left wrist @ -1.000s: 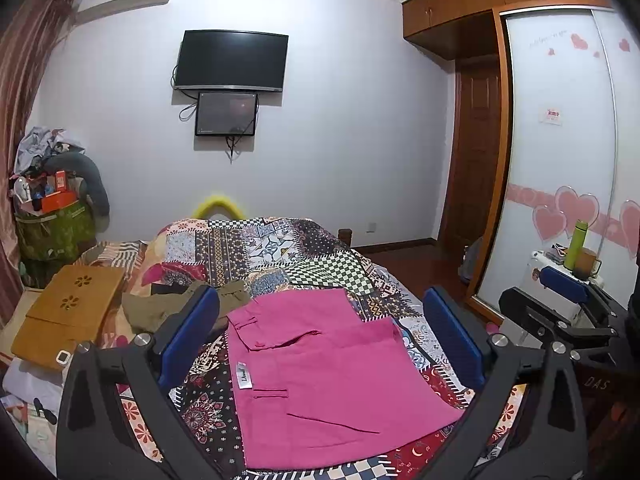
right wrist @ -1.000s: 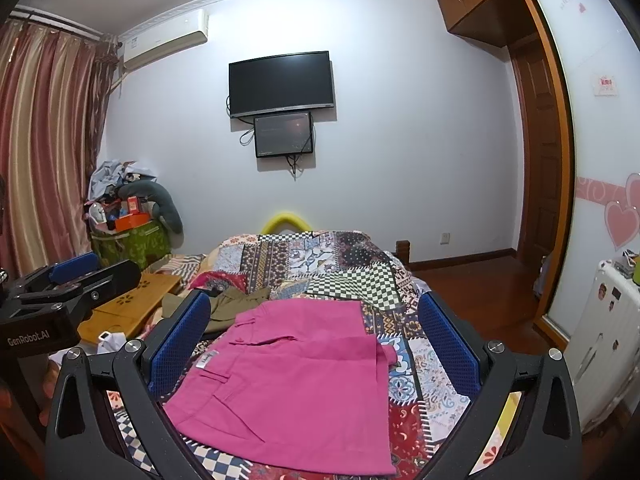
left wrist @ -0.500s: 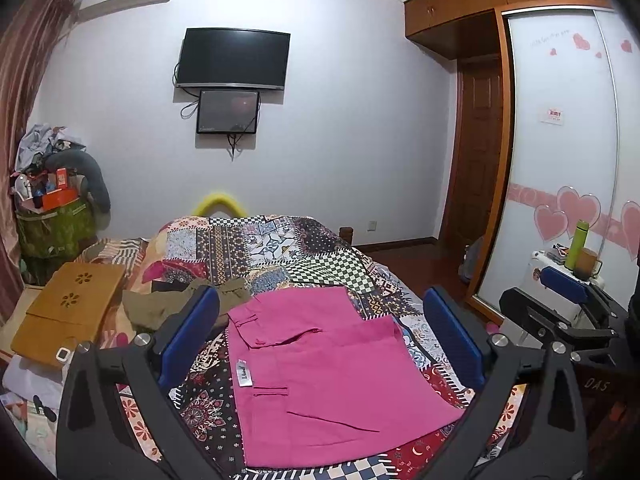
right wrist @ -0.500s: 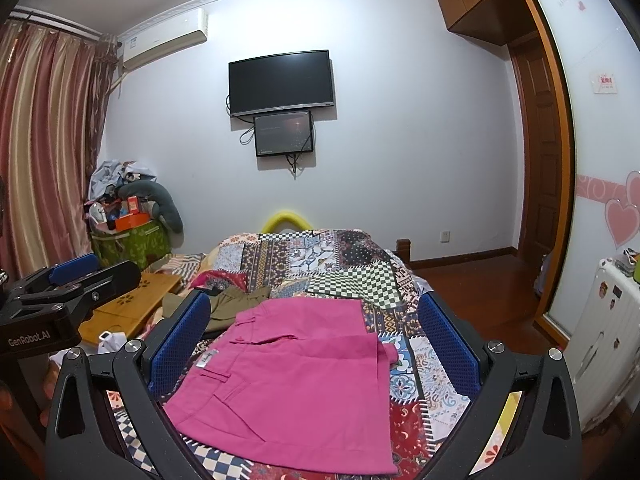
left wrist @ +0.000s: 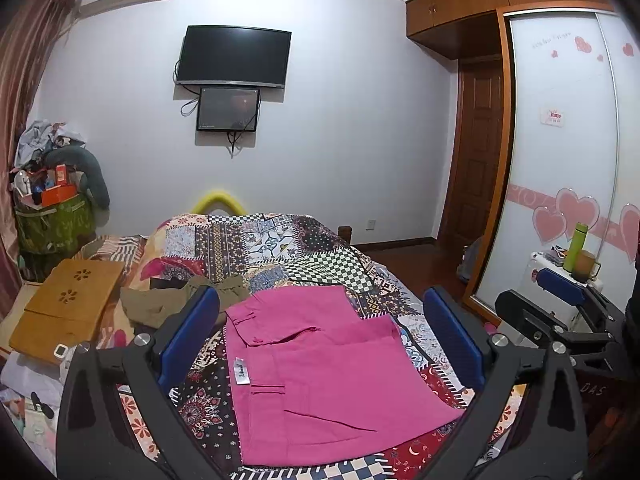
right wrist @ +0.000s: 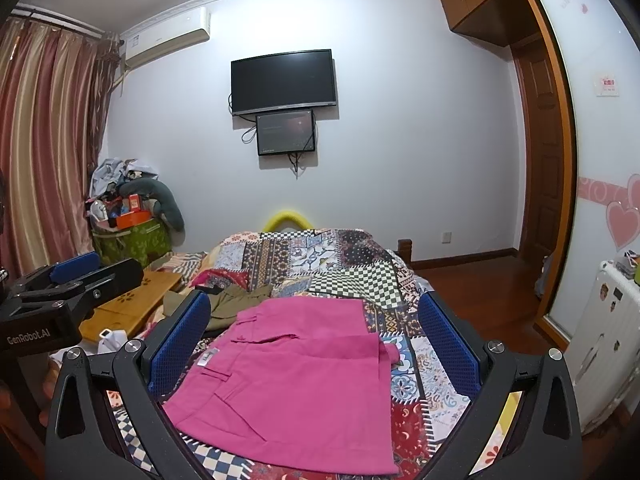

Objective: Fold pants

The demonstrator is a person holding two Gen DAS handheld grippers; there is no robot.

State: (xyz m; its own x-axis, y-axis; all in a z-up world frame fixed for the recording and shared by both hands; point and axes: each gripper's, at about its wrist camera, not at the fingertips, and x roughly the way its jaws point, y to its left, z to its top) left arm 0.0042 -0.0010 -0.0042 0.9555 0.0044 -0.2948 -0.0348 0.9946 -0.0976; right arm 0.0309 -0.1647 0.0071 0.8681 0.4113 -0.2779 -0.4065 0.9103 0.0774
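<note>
Folded pink pants lie flat on the patchwork bedspread, a white label at their left edge. They also show in the right wrist view. My left gripper is open and empty, held above the pants. My right gripper is open and empty, also above them. The right gripper shows at the right edge of the left wrist view; the left gripper shows at the left of the right wrist view.
Olive-brown clothing lies left of the pants. A wooden lap tray sits on the bed's left side. A cluttered green basket stands by the wall. A wardrobe and a white cabinet stand right.
</note>
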